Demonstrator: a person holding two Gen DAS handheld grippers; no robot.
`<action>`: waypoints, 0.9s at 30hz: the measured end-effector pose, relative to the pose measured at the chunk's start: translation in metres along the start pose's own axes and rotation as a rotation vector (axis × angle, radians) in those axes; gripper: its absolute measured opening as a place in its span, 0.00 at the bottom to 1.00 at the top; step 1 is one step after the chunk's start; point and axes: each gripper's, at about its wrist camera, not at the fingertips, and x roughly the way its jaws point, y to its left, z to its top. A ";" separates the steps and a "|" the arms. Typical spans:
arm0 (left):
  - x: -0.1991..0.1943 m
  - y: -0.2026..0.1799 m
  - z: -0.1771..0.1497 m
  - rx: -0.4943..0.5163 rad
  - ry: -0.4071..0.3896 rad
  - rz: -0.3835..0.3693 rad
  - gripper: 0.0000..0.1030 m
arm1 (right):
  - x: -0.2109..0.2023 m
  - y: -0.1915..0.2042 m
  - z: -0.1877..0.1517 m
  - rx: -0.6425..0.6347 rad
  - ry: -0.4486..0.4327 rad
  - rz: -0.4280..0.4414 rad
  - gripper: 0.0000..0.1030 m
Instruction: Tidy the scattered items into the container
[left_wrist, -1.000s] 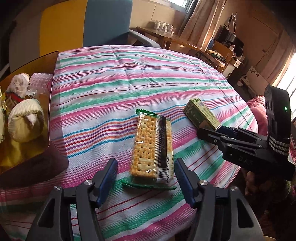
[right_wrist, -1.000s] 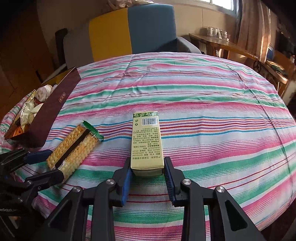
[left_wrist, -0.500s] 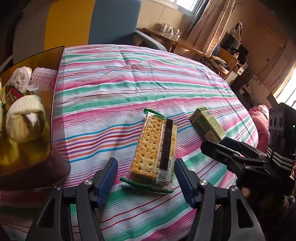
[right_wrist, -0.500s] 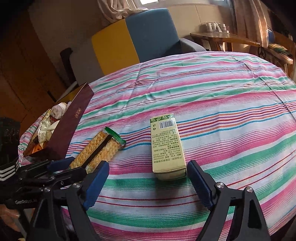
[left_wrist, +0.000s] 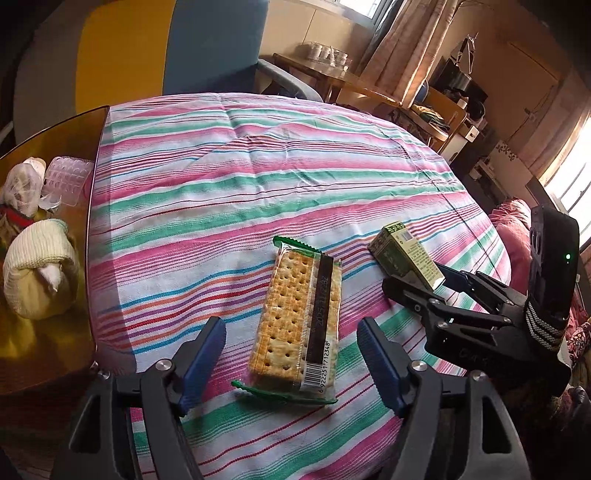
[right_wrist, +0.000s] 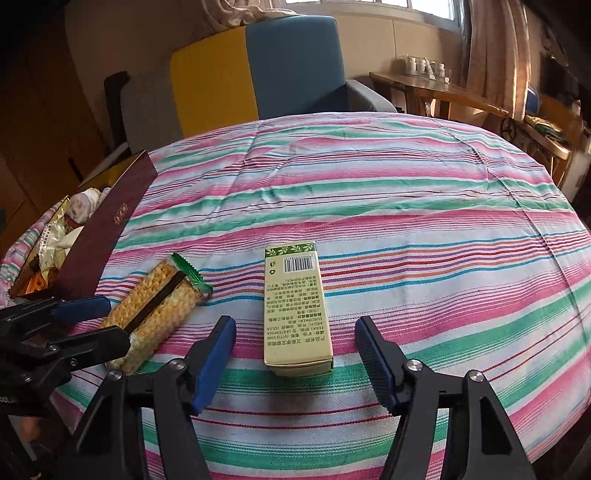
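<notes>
A cracker packet (left_wrist: 297, 317) with green ends lies on the striped tablecloth, its near end between the fingers of my open left gripper (left_wrist: 291, 350). A pale green carton (right_wrist: 297, 308) lies flat beside it, its near end between the fingers of my open right gripper (right_wrist: 295, 347), not touched. The carton (left_wrist: 404, 254) and the right gripper (left_wrist: 417, 284) show at the right of the left wrist view. The packet (right_wrist: 159, 306) and the left gripper (right_wrist: 88, 321) show at the left of the right wrist view. The dark red container box (right_wrist: 107, 229) stands at the table's left edge.
The box (left_wrist: 88, 206) holds a cream knitted item (left_wrist: 40, 273), a wrapped white bundle (left_wrist: 20, 184) and a clear plastic tray (left_wrist: 66, 177). A yellow and blue armchair (right_wrist: 258, 70) stands behind the table. A wooden side table (right_wrist: 443, 92) with cups is at the back right.
My right gripper let go of the carton, opened wide and drew back a little. The carton stays flat on the cloth. My left gripper stayed open around the cracker packet.
</notes>
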 end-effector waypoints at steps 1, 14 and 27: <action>0.002 0.000 0.000 0.002 0.004 0.002 0.73 | 0.001 0.001 0.000 -0.002 -0.003 -0.007 0.66; 0.014 -0.009 0.010 0.090 0.016 0.060 0.70 | 0.011 0.008 0.004 0.031 -0.022 0.011 0.93; 0.023 -0.018 0.010 0.150 0.026 0.115 0.61 | 0.010 0.007 0.002 -0.042 -0.053 -0.105 0.55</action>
